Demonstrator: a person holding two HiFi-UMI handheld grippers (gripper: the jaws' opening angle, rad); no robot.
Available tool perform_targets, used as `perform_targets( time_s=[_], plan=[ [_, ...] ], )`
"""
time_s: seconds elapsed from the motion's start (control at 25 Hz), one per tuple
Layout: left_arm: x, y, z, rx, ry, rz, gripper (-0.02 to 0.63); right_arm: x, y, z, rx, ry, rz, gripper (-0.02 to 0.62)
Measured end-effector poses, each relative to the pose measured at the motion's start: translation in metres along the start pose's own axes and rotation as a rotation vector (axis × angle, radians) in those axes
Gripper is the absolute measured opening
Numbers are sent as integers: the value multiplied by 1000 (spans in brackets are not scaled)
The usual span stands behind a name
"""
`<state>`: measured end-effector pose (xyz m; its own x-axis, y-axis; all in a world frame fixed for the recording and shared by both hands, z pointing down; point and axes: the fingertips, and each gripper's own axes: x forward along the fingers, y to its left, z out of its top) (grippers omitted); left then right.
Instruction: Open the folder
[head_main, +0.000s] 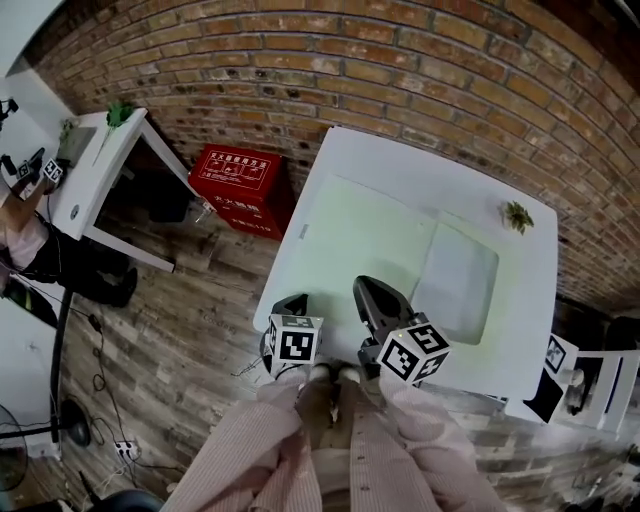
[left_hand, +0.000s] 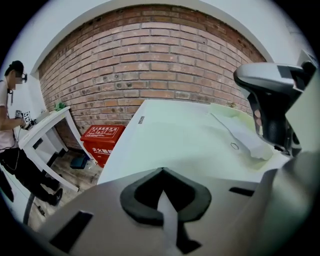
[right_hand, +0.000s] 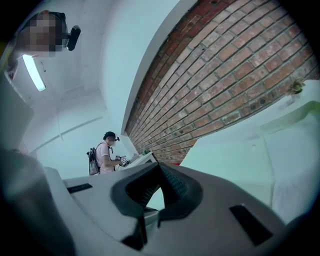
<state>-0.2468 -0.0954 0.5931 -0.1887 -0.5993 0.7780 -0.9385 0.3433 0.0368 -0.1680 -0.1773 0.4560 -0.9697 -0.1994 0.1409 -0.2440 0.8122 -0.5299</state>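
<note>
A translucent pale folder (head_main: 458, 282) lies flat and closed on the right part of a pale green mat (head_main: 360, 230) on the white table (head_main: 530, 330). In the left gripper view the folder (left_hand: 242, 136) is to the right, ahead of the jaws. My left gripper (head_main: 293, 303) hangs over the table's near left edge, jaws shut and empty (left_hand: 161, 172). My right gripper (head_main: 370, 292) hovers over the near edge of the mat, just left of the folder, also shut with nothing in it (right_hand: 160, 167). Neither gripper touches the folder.
A small green plant (head_main: 517, 215) sits at the table's far right corner. A red box (head_main: 235, 185) stands on the wooden floor to the left, beside a white desk (head_main: 95, 170) where another person (head_main: 20, 235) stands. A brick wall runs behind.
</note>
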Motion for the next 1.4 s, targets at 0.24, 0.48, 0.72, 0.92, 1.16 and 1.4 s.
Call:
perform_targets(
  time_s=[0.24, 0.48, 0.72, 0.92, 1.16, 1.4],
  plan=[
    [-20, 0, 21, -29, -134, -40, -8, -15, 0, 21, -56, -28, -7, 3],
    [-53, -13, 46, -2, -259, -76, -8, -35, -4, 33, -94, -37, -22, 3],
    [-72, -25, 69, 23, -352, -107, -8, -49, -2, 41, -164, -61, -16, 3],
    [-88, -34, 82, 33, -424, -140, -8, -60, -2, 47, -192, -88, -23, 3],
    [-108, -44, 97, 62, -512, -176, -8, -76, -1, 56, -227, -127, -30, 3],
    [-128, -60, 111, 109, -585, -211, -8, -101, -11, 66, -216, -188, -69, 3]
  ],
)
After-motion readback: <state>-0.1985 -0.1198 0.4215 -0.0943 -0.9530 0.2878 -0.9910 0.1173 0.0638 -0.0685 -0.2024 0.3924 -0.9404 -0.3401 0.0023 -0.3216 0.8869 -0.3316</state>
